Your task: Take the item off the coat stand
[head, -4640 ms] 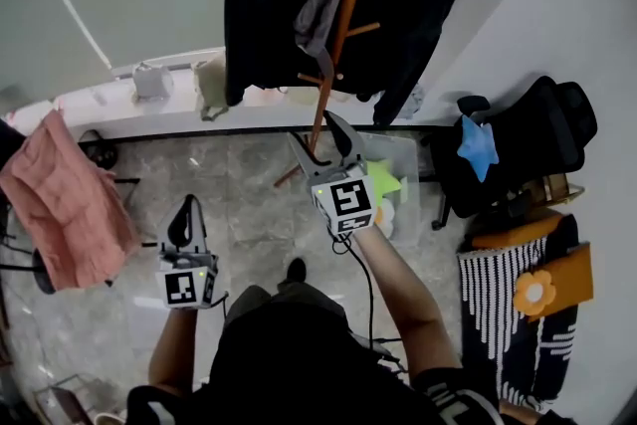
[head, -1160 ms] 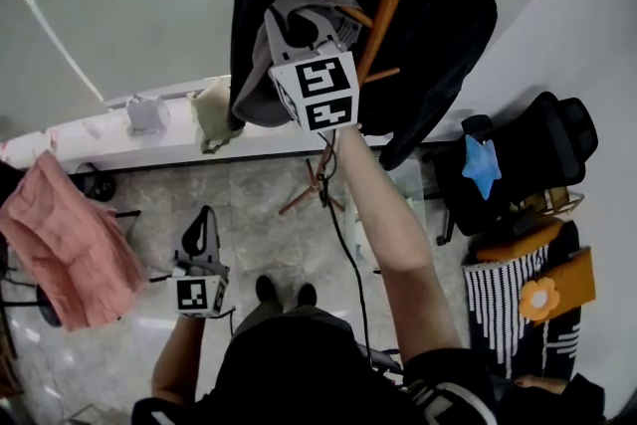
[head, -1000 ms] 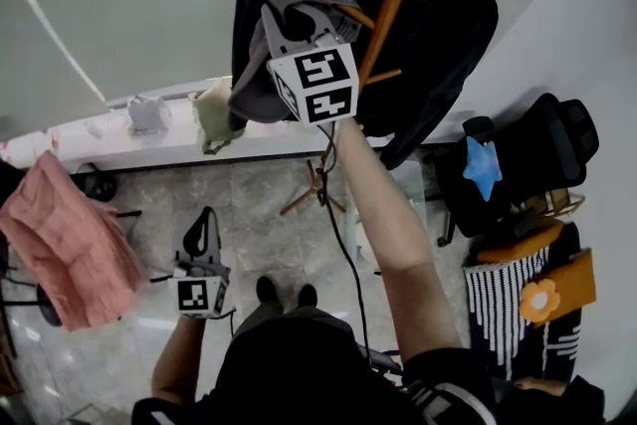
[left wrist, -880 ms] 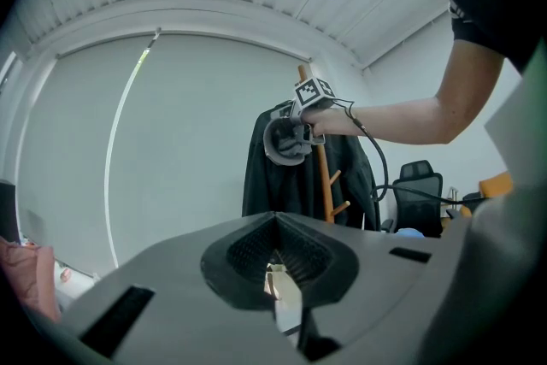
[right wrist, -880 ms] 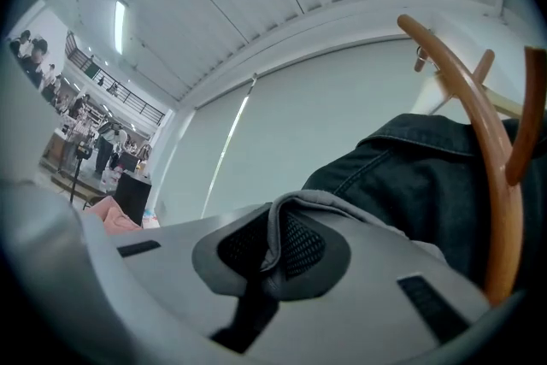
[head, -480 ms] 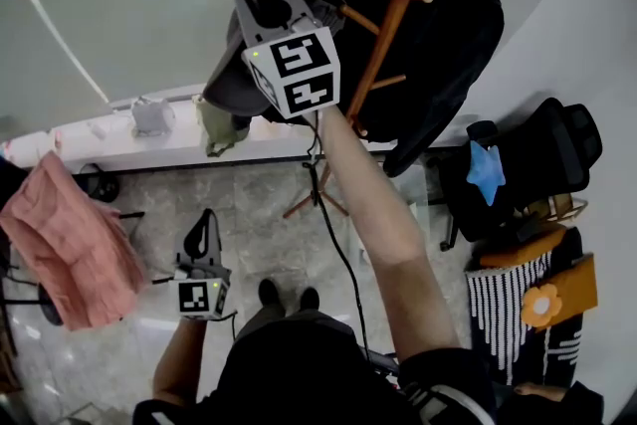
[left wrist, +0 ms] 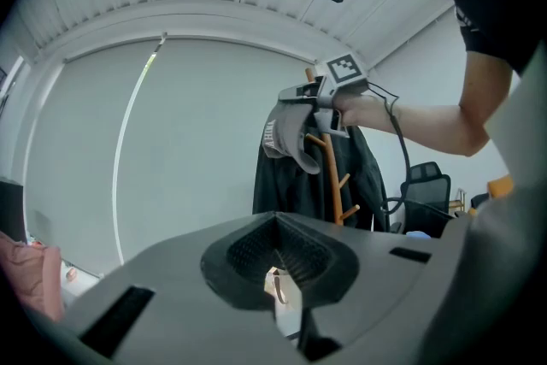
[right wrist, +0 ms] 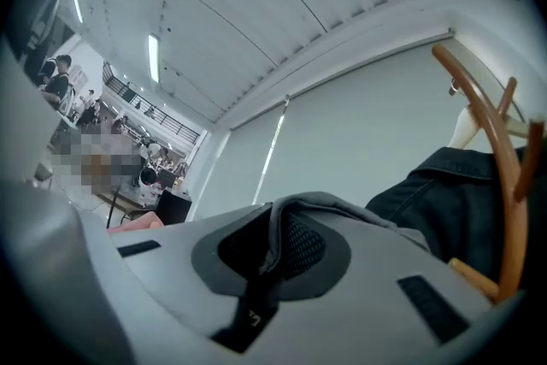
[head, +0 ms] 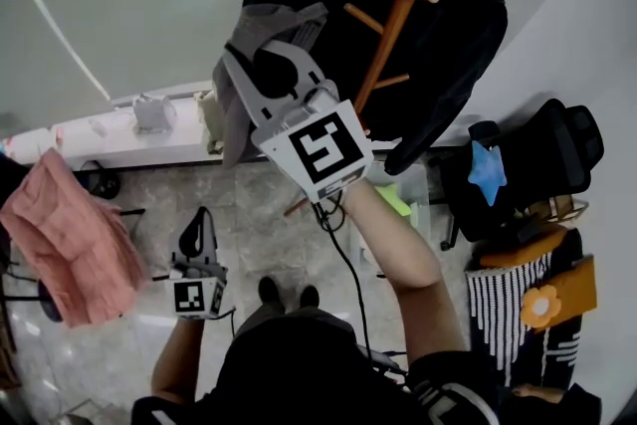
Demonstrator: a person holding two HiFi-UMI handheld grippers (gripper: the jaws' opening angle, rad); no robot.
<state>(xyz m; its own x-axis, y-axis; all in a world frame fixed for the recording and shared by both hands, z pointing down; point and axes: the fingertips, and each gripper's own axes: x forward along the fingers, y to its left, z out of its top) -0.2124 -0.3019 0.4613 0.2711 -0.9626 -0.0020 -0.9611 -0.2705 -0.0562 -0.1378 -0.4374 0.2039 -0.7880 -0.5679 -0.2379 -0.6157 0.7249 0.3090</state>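
One claw, the right gripper [right wrist: 274, 228], is clamped on a grey cap [head: 236, 112], held just left of the wooden coat stand [head: 400, 13]. The left gripper [left wrist: 279, 287] hangs low with its jaws together, holding nothing.

A black jacket [head: 448, 35] hangs on the wooden coat stand [head: 397, 15], which stands on the tiled floor [head: 254, 219].

The coat stand [head: 398, 25] runs off the head view's top edge, and much of its lower pole is hidden behind the right gripper [head: 249, 43] and its marker cube. The black jacket [head: 438, 35] on the stand is also clipped at the top. Left of the stand, the grey cap [head: 234, 105] drapes over the jaws' tips and covers them.
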